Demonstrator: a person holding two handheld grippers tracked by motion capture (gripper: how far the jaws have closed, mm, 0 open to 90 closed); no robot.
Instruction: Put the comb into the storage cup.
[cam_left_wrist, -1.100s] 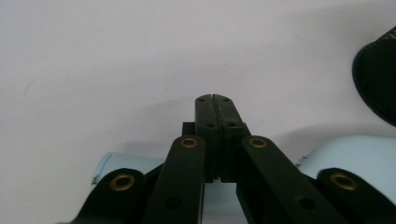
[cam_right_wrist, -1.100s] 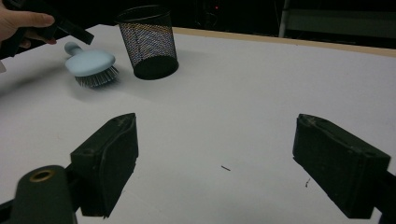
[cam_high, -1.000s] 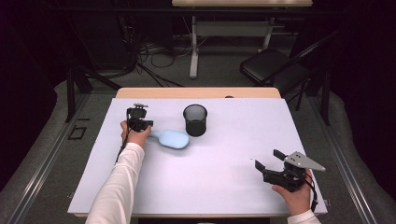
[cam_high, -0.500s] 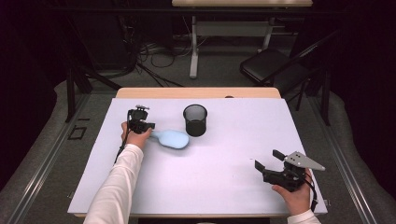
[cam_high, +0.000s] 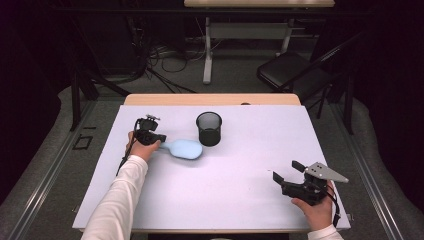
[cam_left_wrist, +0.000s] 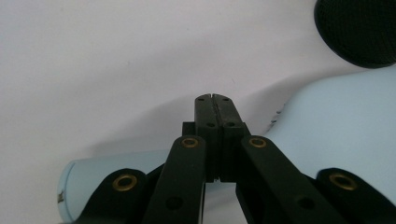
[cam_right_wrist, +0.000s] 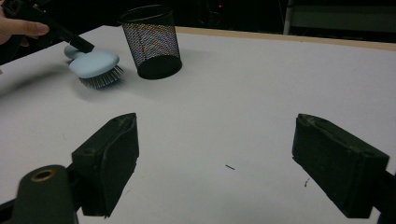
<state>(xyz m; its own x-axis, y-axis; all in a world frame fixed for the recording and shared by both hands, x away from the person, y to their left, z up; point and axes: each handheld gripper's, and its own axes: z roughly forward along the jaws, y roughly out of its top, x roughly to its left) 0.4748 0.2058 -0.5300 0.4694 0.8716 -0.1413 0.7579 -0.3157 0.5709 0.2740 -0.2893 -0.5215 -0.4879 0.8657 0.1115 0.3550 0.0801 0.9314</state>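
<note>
A light blue brush (cam_high: 183, 149) lies bristles down on the white table, its handle pointing left. In the left gripper view its handle (cam_left_wrist: 77, 179) passes under the jaws and its head (cam_left_wrist: 345, 135) shows at the right. My left gripper (cam_high: 155, 138) sits over the brush's neck, jaws pressed together with nothing between them (cam_left_wrist: 213, 99). From the right gripper view its tip (cam_right_wrist: 86, 46) seems to touch the brush (cam_right_wrist: 95, 63). A black mesh cup (cam_high: 208, 128) stands upright just right of the brush head. My right gripper (cam_high: 286, 170) rests near the front right, open and holding nothing (cam_right_wrist: 215, 126).
The white table top (cam_high: 240, 165) spreads wide between the two grippers, with a bare wooden strip (cam_high: 210, 99) along its far edge. Behind the table are a folding chair (cam_high: 290, 70), cables on the floor and a desk frame.
</note>
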